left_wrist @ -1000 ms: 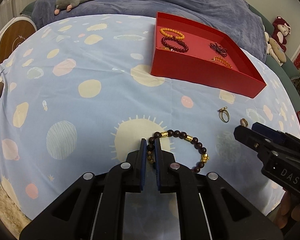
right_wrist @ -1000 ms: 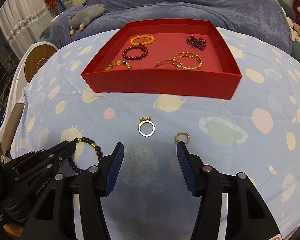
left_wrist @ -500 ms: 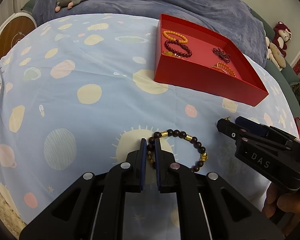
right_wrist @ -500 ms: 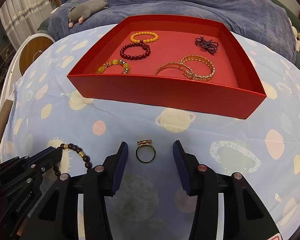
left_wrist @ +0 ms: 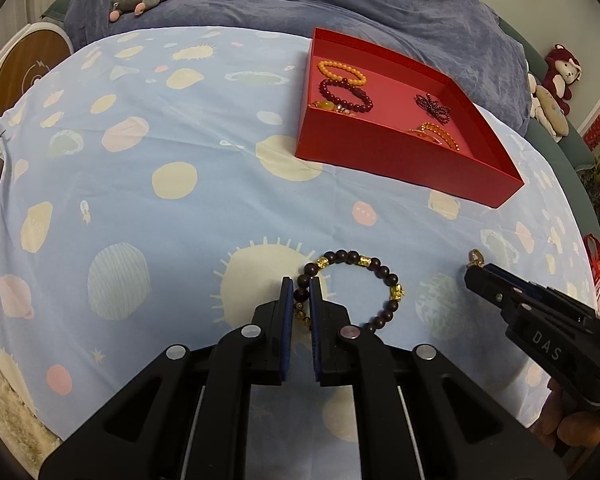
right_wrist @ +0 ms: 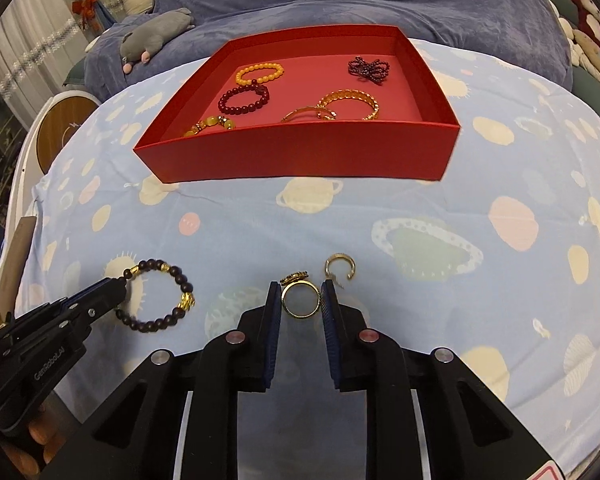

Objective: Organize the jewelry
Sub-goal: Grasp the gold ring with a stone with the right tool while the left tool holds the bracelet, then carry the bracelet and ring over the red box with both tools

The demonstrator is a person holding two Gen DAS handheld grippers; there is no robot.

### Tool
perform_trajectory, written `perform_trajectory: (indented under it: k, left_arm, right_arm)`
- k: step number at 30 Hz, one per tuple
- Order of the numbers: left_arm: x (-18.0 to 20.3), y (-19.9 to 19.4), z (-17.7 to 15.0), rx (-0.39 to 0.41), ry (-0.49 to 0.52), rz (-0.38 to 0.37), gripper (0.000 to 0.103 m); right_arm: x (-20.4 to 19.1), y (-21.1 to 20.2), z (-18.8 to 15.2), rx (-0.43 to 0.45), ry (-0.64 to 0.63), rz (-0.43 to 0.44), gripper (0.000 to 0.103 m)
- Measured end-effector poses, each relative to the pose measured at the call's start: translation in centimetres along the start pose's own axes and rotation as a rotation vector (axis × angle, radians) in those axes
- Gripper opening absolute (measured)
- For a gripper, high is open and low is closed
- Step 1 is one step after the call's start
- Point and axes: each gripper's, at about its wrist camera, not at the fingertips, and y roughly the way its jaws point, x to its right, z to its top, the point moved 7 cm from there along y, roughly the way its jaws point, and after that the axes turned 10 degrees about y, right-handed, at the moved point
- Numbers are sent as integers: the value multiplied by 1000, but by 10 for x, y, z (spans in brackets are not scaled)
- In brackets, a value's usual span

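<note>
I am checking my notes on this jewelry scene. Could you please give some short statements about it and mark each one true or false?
1. The left gripper is shut on the dark bead bracelet. True.
2. The gold ring lies inside the red box. False: it lies on the sheet, between the right gripper fingers.
3. The right gripper is open. True.
4. The red box is empty. False: it holds several bracelets.
5. The open ring lies outside the box. True.

The red box's (left_wrist: 400, 160) near wall hides part of the yellow bracelet (right_wrist: 210, 126) inside. The left gripper's (left_wrist: 299, 294) fingers cover several beads of the dark bracelet (left_wrist: 380, 270).
</note>
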Motion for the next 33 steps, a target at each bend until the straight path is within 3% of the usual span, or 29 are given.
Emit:
perform_trajectory:
  k: [18,33]
  left_arm:
    - [44,-37,-6,44,64,-63,8]
    - [76,-74,19,110,119,-104,8]
  right_arm:
    - [29,-61,-45,31,37,18,19]
    - [23,-87,-32,85,44,48,19]
